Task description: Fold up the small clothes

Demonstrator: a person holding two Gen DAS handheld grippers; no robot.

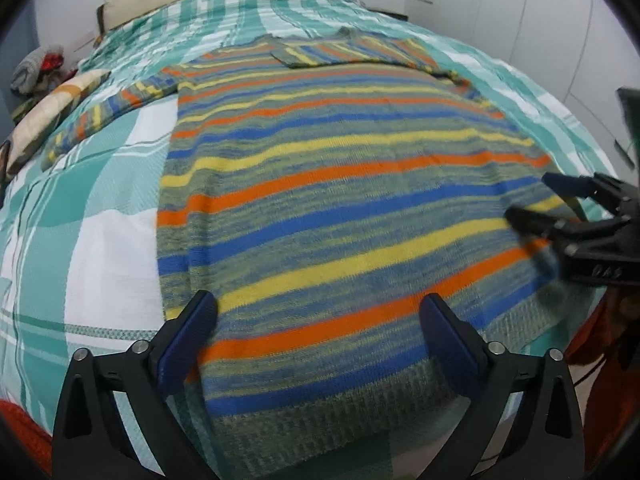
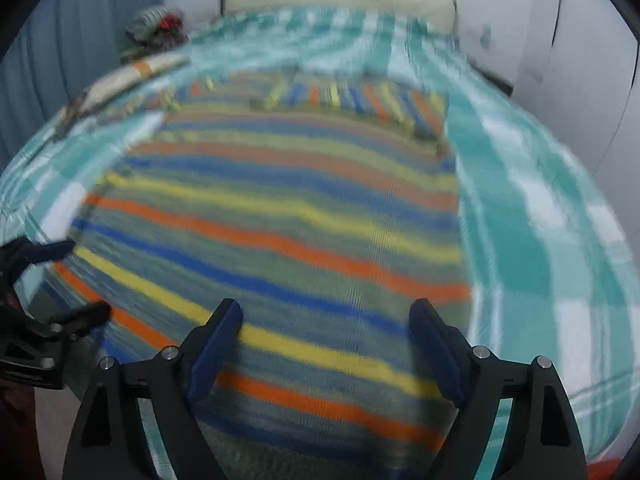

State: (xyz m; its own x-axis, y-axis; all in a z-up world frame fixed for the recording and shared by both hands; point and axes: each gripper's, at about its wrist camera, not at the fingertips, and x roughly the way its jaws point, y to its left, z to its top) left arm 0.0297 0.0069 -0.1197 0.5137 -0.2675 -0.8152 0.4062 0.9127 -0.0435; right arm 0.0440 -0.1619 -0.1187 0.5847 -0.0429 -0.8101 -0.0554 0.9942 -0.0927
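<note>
Striped sweater (image 1: 320,200) lies flat on the checked bedspread (image 1: 100,240), hem twd camera, one sleeve (image 1: 116,108) stretched out left of sweater, other folded across its top. L gripper (image 1: 318,316) wide apart over sweater's hem, nothing between pads. R gripper (image 1: 532,196) agape at sweater's right edge.

Two matching handheld grippers
Left gripper (image 1: 318,332) and right gripper (image 2: 326,336): black angular frames, blue finger pads (image 1: 188,344) (ribbed), silver screws.
</note>
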